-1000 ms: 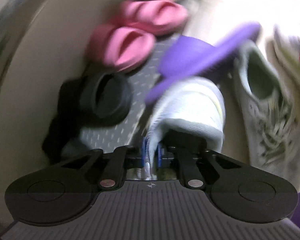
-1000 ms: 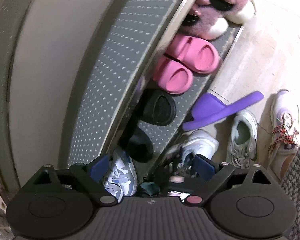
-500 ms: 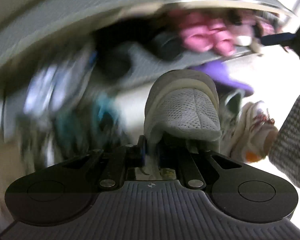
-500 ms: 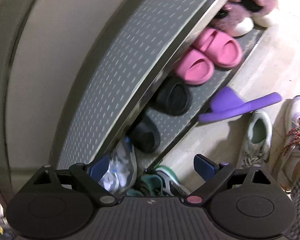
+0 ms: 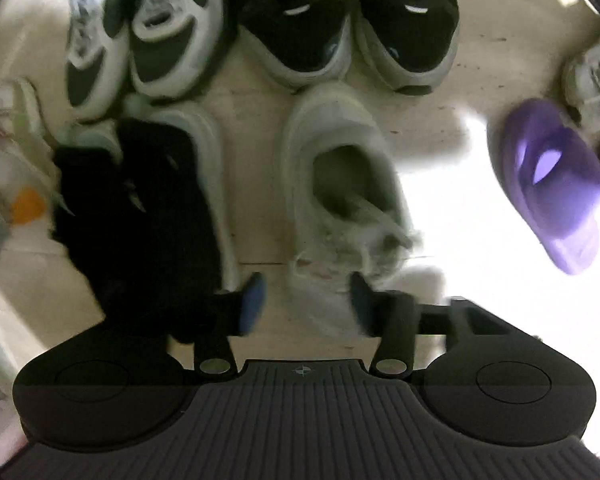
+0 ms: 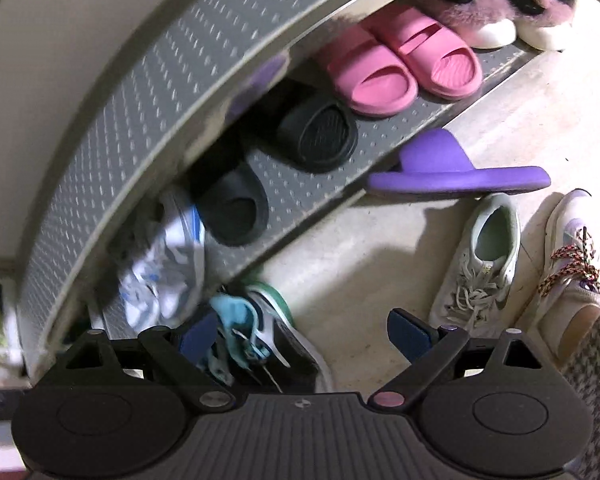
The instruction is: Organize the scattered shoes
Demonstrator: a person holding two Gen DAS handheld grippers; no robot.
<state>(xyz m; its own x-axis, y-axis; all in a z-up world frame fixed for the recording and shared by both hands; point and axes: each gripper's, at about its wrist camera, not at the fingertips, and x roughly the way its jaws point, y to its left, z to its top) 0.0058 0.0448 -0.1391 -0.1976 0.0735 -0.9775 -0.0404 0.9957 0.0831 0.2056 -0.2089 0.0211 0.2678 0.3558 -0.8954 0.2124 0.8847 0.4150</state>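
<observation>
Shoes are seen all over the floor (image 5: pixel 428 92) in the left wrist view. The left gripper (image 5: pixel 306 300) is spread wide with nothing held, and the grey sneaker (image 5: pixel 340 184) lies at centre frame just beyond its fingertips, toe nearest the blue pads. A dark shoe (image 5: pixel 140 208) lies just to its left, a black pair (image 5: pixel 348 12) is lined up at the top, a grey-and-white pair (image 5: pixel 140 40) at upper left, and a purple slide (image 5: pixel 548 184) at right.

In the right wrist view the right gripper (image 6: pixel 296 334) is likewise wide open and empty, held over a teal-laced shoe (image 6: pixel 260 328) at lower centre.

Trouble could come from crowding: the sneaker's loose laces could be snagged by a finger, or the dark shoe nudged out of line, if the left gripper is moved carelessly. Blur is heavy, so contact cannot be judged.

Only the right view shows the rack (image 6: pixel 148 112): pink slides (image 6: pixel 404 68) and black slides (image 6: pixel 284 160) paired on its lower shelf, a white-and-blue sneaker (image 6: pixel 164 272) at lower left, a second purple slide (image 6: pixel 456 168) half off the shelf edge, and two light sneakers (image 6: pixel 520 256) at right. The black pair is shown only by the left view.
</observation>
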